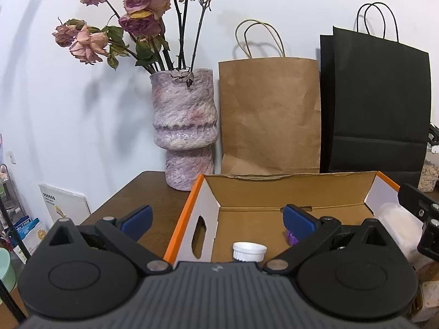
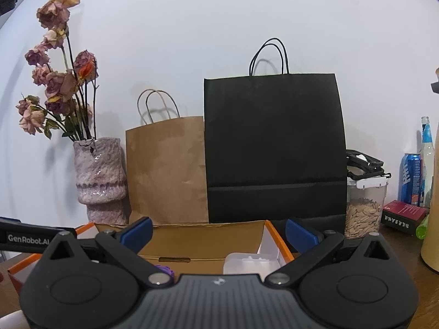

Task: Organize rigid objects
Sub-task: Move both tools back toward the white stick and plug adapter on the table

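Cardboard box (image 1: 288, 192) is faced by both spread, empty hand-held grippers, left (image 1: 216, 216) and right (image 2: 218, 231); contents are partly hidden.

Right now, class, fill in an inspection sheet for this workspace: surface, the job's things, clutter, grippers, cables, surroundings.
Surface: dark wooden table, partly bare at its left.
Job's things: open cardboard box with orange edges; inside it a white ribbed cap, a purple piece and a clear plastic container.
Clutter: vase of dried roses, brown paper bag, black paper bag, seed jar, blue can, red box.
Grippers: left gripper open, empty; right gripper open, empty.
Cables: nothing seen.
Surroundings: plain white wall.
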Available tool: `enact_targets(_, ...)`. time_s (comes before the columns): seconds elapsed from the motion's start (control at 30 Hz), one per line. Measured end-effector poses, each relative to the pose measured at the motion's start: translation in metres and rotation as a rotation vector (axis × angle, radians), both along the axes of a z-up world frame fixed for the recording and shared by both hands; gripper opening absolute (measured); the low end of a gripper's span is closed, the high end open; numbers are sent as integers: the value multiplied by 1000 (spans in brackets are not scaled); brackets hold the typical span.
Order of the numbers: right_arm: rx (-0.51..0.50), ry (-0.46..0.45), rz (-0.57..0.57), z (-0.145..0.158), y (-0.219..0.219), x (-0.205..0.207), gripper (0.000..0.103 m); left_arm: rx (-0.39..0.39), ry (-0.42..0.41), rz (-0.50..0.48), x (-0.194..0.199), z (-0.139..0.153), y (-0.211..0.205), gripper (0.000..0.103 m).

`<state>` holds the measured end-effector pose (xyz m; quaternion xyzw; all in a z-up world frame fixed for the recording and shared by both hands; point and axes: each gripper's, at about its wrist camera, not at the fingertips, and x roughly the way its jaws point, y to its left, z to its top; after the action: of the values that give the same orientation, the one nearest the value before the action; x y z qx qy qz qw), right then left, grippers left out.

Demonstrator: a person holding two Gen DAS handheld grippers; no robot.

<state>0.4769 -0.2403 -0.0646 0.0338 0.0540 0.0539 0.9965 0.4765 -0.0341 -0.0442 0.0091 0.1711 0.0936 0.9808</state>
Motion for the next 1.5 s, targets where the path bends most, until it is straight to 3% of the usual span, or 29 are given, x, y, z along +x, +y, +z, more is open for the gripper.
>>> enact_targets(0.43, -28, -6, -14, 2, -12, -42, 103, -13, 20, 2, -38, -4, 5, 103)
enact_targets(1.5, -86, 126, 17, -8, -32, -148, 103, 18, 103, -48, -145, -29, 8, 103)
